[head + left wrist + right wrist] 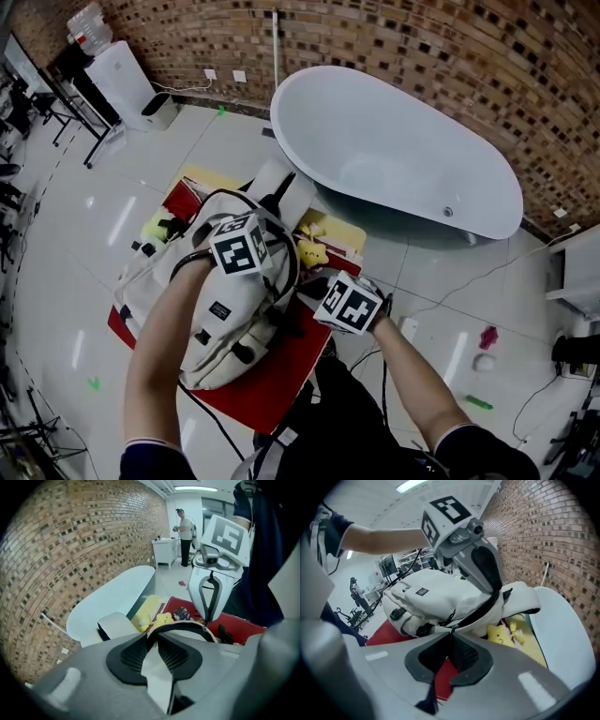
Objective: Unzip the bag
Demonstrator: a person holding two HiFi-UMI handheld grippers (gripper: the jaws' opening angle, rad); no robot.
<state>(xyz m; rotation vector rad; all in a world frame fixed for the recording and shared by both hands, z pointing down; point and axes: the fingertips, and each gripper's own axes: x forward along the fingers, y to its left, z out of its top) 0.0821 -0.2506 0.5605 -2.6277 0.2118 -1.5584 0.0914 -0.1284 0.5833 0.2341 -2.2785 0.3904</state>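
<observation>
A cream backpack [225, 328] lies on a red mat [281, 380] on the floor, by the person's knees. My left gripper [265, 272] sits on top of the bag; in the left gripper view its jaws [152, 641] are closed on a fold of the bag's white fabric, just below a black-edged opening [185, 625]. My right gripper [307, 287] is at the bag's right side. The right gripper view shows its jaws [451, 633] pinched on the small zipper pull [452, 627] at the edge of the backpack [436, 595]. Each gripper also shows in the other's view, the left gripper [487, 573] and the right gripper [211, 597].
A white bathtub [394, 150] stands close behind the mat, with a brick wall beyond. A yellow plush toy [311, 251] and a yellow cloth [342, 230] lie between bag and tub. Cables and small items [487, 337] lie on the tiles at right. A person [186, 529] stands far off.
</observation>
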